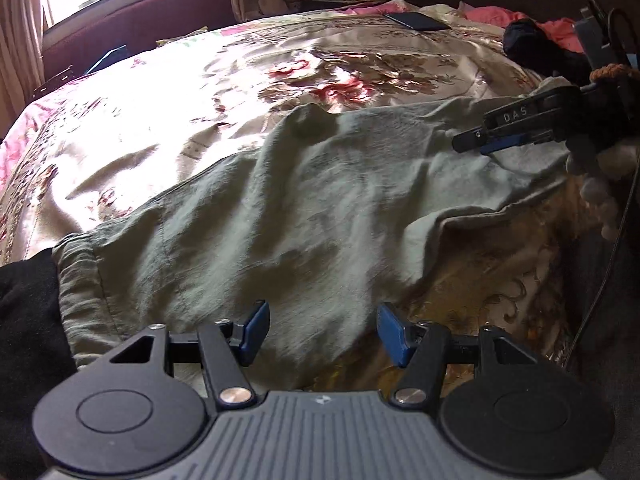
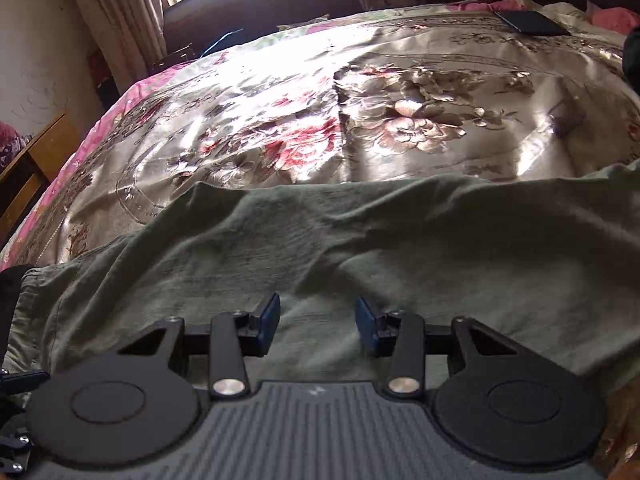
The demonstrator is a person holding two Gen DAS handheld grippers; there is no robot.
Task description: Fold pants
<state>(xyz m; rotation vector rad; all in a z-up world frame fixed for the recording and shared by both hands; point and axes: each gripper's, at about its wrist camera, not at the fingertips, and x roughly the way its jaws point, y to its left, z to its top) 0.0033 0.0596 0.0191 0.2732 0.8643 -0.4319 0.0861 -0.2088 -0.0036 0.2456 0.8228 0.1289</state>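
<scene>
Grey-green pants lie spread across the near side of a bed with a shiny floral cover; the elastic waistband is at the left. My left gripper is open and empty, low over the near edge of the pants. My right gripper is open and empty just above the pants. It also shows in the left wrist view, over the leg end at the right.
A dark phone or tablet lies at the far side of the bed. Dark and pink clothes are heaped at the far right. A black cloth lies at the left by the waistband. A window and curtains stand behind.
</scene>
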